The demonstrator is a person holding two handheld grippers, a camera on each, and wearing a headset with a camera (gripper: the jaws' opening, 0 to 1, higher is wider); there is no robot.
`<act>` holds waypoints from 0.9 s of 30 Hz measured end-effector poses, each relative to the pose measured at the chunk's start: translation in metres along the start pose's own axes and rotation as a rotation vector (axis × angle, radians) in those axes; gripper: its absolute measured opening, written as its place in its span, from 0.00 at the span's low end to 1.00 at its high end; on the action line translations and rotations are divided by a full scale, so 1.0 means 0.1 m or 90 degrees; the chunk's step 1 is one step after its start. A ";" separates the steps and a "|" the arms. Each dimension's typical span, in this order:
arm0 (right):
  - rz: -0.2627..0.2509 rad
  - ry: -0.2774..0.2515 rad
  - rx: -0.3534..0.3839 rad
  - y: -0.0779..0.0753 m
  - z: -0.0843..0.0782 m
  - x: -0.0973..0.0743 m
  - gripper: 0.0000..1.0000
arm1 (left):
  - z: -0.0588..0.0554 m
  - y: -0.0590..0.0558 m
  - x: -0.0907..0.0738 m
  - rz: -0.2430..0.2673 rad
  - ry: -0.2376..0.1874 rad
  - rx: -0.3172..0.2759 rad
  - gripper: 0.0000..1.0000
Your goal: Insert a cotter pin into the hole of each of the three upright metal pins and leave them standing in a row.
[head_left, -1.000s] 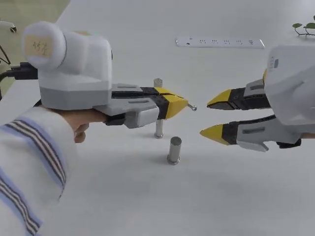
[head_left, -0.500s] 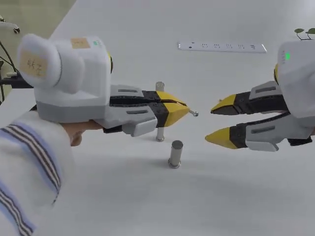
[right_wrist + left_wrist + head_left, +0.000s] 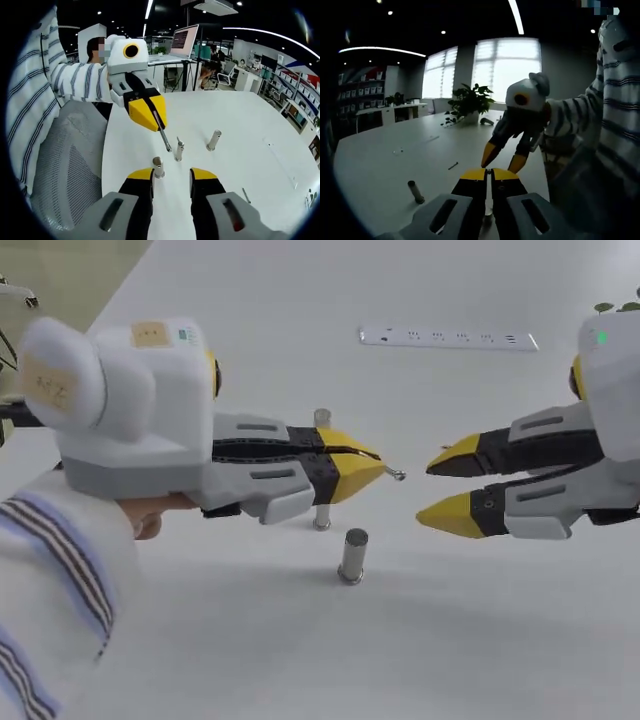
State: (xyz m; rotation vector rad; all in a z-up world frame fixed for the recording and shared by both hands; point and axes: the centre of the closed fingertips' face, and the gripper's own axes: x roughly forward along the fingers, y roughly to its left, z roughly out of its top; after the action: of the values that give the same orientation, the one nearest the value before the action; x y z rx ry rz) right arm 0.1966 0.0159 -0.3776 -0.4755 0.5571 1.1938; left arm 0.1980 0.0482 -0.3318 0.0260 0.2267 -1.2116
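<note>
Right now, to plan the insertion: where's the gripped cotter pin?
Head view, centre: the cotter pin juts from the shut left tool toward the open right tool, above the nearest metal pin.

Metal pins (image 3: 179, 149) (three, clustered) obstruct the table's (image 3: 250, 115) middle.

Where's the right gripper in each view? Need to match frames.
Head view: right gripper at right edge, open, pointing left.
Left gripper view: centre, tips aimed toward the camera.
Right gripper view: bottom centre, its own jaws.
Shared landmark: left gripper, shut on the cotter pin.
</note>
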 end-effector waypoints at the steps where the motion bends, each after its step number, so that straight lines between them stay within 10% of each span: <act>1: 0.002 -0.003 0.001 0.01 0.01 0.00 0.22 | 0.01 0.00 -0.01 0.001 -0.001 0.005 0.00; 27: 0.073 -0.068 0.028 0.21 0.21 0.01 0.03 | 0.06 -0.19 0.01 -0.057 -0.016 0.035 0.00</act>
State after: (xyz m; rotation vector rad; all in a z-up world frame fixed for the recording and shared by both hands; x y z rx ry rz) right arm 0.1804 0.0360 -0.3626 -0.3440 0.5236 1.3065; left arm 0.1818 0.0399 -0.3239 0.0488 0.1739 -1.3059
